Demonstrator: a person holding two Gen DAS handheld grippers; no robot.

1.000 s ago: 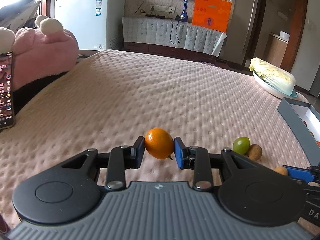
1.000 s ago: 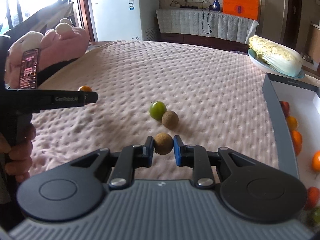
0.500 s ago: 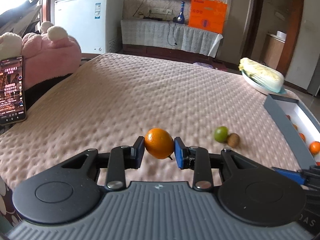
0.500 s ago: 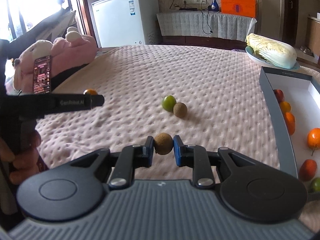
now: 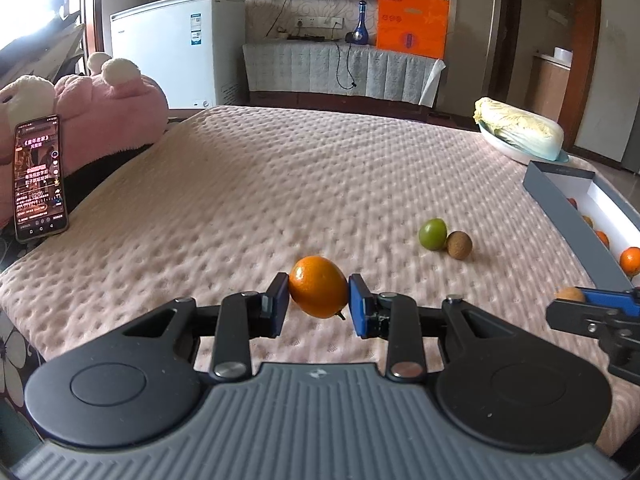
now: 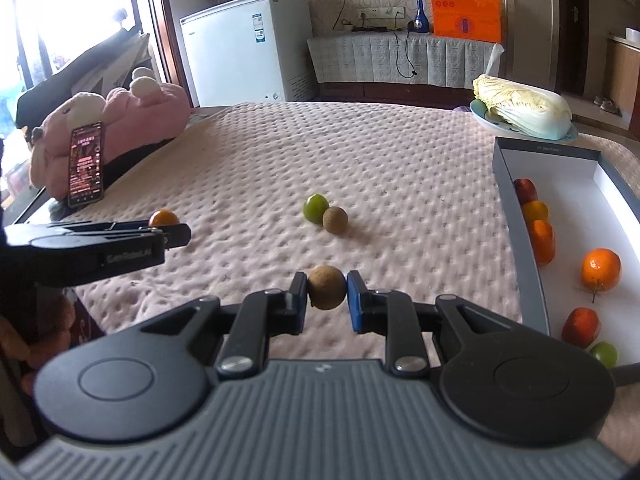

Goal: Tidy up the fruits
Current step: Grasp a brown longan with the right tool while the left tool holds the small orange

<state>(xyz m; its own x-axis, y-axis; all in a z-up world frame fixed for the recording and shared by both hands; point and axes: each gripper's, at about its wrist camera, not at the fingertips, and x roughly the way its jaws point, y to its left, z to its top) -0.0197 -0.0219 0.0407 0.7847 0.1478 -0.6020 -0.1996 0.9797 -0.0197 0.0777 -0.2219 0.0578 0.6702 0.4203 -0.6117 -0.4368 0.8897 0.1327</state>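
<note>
Pink quilted bedspread [image 5: 280,184], soft and dimpled, so loose fruit may roll. Left gripper [image 5: 319,305] pinches a small orange [image 5: 318,286] across its middle, clear of the cloth: light, firm, smooth-skinned, likely slippery. Right gripper [image 6: 327,299] pinches a brown round fruit [image 6: 326,287], rough and probably easier to hold; grey box [image 6: 524,248] with sorted fruit sits to the right.

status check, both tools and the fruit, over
Left tool shut on orange fruit; right tool shut on brown fruit. Green fruit and second brown fruit loose on bedspread. Box to right, path clear.
</note>
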